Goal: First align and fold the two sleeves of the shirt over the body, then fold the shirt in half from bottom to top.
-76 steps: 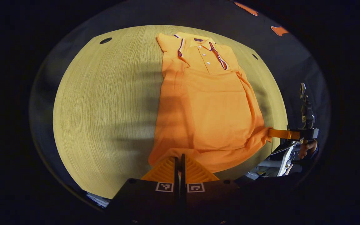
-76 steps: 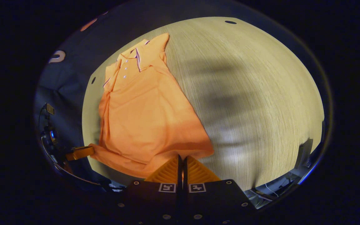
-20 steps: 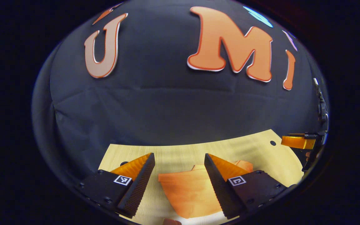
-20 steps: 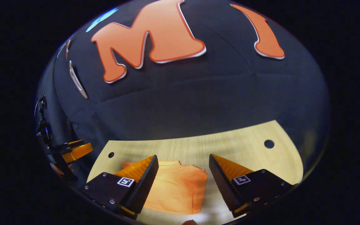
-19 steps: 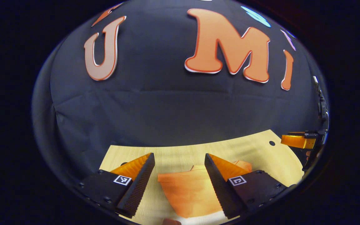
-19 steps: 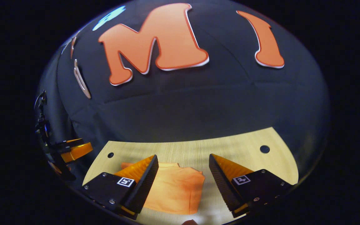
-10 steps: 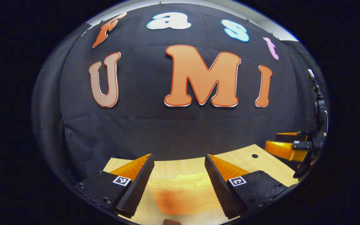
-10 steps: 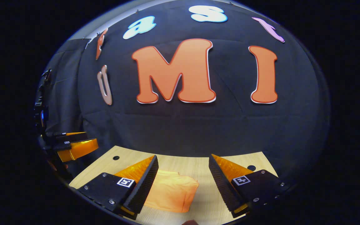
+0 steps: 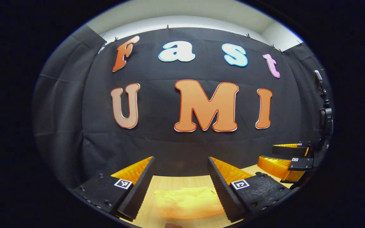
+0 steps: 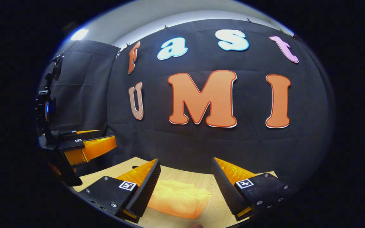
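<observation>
The orange shirt (image 9: 188,202) lies folded on the wooden table (image 9: 173,182), low in the left gripper view between my left gripper's fingers. My left gripper (image 9: 180,186) is open, held above the shirt with nothing in it. In the right gripper view the folded shirt (image 10: 177,198) rests below my right gripper (image 10: 185,190), which is open too and apart from the cloth. The right gripper (image 9: 284,158) appears at the far right of the left gripper view. The left gripper (image 10: 84,145) shows at the left of the right gripper view.
The wooden table (image 10: 208,180) has a small round hole (image 10: 134,167) near its back edge. The booth's black cloth wall (image 9: 182,142) rises right behind the table. A camera mount (image 10: 46,107) stands at the left of the right gripper view.
Both grippers have risen and tipped up from the shirt, so the table sinks lower in both views. They stay open. The shirt lies folded, still on the table.
</observation>
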### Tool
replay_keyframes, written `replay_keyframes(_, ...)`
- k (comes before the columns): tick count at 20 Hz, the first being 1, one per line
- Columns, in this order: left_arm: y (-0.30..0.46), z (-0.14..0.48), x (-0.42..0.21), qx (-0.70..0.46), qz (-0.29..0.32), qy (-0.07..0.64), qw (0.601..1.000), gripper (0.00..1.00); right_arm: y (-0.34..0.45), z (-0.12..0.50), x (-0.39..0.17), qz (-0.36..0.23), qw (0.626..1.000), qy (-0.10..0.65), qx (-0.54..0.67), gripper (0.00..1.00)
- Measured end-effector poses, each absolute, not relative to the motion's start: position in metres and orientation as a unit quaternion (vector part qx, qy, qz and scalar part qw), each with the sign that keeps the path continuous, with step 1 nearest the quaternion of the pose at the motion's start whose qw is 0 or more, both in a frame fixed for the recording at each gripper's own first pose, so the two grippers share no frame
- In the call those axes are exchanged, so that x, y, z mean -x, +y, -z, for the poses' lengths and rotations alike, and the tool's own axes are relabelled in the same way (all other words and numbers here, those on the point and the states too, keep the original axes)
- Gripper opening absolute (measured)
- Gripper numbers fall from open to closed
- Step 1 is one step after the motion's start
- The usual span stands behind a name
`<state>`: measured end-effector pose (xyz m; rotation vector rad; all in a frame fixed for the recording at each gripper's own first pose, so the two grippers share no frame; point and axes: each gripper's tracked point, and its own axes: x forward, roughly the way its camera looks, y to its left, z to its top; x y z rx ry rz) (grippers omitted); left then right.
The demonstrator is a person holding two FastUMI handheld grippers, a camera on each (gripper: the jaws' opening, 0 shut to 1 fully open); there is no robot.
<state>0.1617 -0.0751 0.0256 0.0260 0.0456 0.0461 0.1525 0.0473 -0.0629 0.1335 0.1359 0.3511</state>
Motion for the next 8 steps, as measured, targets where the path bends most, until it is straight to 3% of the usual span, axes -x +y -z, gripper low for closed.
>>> replay_keyframes(8, -0.076, -0.006, -0.111, -0.037, -0.058, 0.01, 0.998, 0.97, 0.071, 0.064, -0.126, -0.218, 0.973, 0.048, -0.063, 0.98)
